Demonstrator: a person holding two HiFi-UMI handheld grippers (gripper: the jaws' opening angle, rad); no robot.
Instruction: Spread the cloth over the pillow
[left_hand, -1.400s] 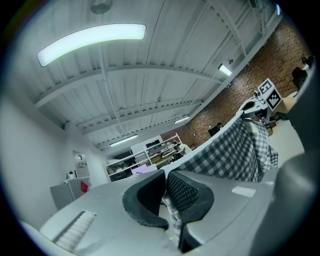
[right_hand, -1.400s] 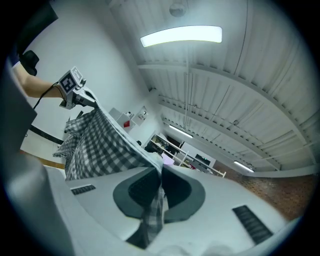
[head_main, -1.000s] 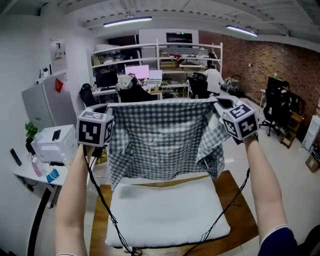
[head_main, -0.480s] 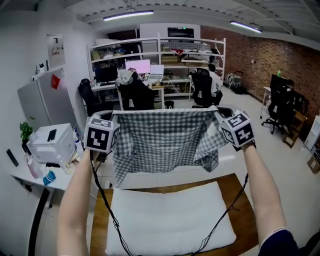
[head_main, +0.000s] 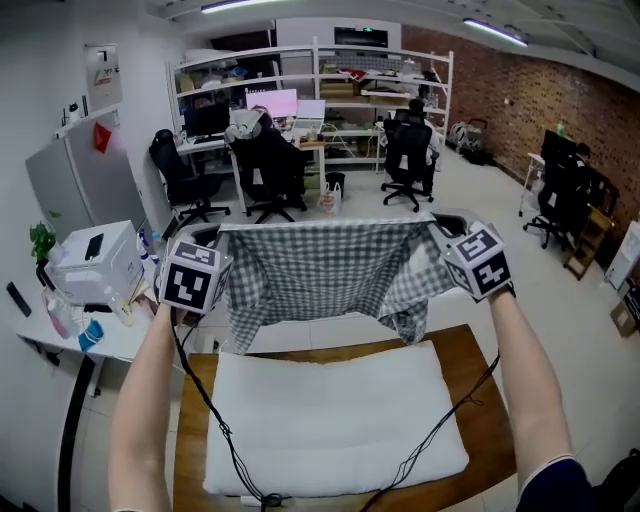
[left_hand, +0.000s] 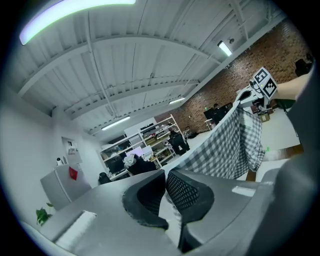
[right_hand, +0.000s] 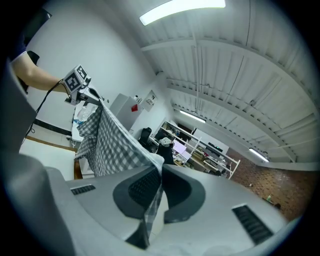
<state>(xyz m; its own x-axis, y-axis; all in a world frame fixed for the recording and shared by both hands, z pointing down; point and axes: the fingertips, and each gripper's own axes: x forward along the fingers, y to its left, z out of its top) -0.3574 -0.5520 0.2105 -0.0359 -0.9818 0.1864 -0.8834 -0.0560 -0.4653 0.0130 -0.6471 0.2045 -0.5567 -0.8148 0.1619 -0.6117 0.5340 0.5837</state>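
Cloth, checked: top corners pinched in shut fingers of L gripper & R gripper, hangs stretched in air by far edge of pillow on wooden surface; est. early stage, pillow uncovered, lowering & spreading left.

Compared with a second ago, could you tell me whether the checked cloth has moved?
Yes. The cloth has sunk: its top edge now hangs well below the shelves, with the office chairs showing above it.
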